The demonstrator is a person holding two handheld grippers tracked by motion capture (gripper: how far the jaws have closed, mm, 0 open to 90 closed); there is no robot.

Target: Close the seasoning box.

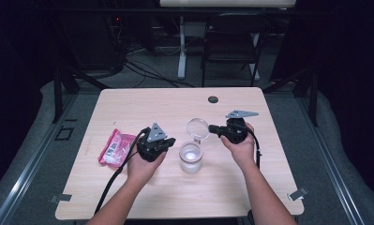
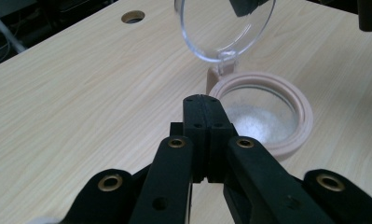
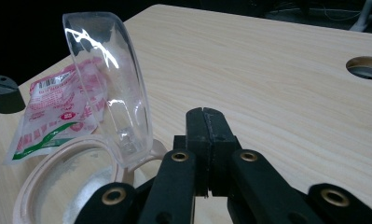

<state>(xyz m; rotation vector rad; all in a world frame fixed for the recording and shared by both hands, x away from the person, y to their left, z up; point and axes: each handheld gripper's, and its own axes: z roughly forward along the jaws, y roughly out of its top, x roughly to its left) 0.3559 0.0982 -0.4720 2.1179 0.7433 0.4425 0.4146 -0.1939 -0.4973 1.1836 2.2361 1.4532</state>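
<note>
A clear jar with a beige rim stands mid-table, white powder inside. Its hinged clear lid stands open and upright; the lid rises behind the rim, and the lid sits close to the right jaws. My left gripper is shut and empty just left of the jar; its tips point at the rim. My right gripper is shut and empty, right beside the lid's right edge. A pink and white packet lies flat on the table left of my left hand.
The wooden table has a round cable hole near its far edge. A folding chair and cables stand on the floor beyond the table. Small metal clips sit at the near corners.
</note>
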